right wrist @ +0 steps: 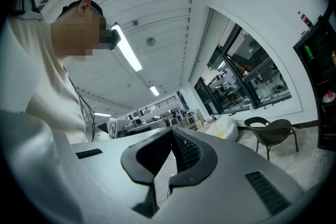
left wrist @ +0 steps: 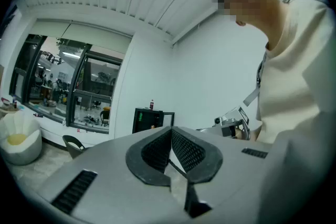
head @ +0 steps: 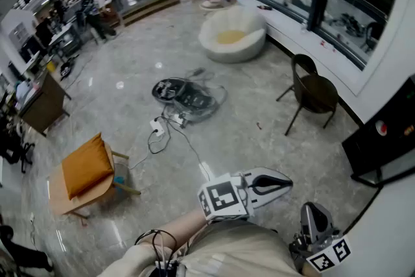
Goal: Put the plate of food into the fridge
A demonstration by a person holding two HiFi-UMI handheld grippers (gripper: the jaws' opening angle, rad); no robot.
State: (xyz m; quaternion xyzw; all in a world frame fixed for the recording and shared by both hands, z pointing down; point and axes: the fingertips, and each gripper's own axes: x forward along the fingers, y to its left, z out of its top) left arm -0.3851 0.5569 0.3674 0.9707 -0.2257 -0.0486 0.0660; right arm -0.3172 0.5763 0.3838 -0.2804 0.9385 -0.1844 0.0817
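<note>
Not begun yet — my grey left gripper [head: 285, 184] and grey right gripper [head: 313, 209] are both pinched together, empty. No plate shows beyond either's jaws, so finding it comes next.

I get bright, even indoor light in all three views. In the head view the polished floor [head: 259, 107] throws back small white glare spots from ceiling lamps, and the shadow under the chair [head: 314, 91] is faint. The lens bends the window frame [head: 322, 0] into a curve, and the far end of the room turns small and soft. In the right gripper view a strip lamp [right wrist: 127, 56] burns out to pure white. Both gripper views darken to black at the corners. The left claw [left wrist: 171, 132] and right claw [right wrist: 172, 134] sit close to the lens, slightly soft, their inner hollows in shade.
</note>
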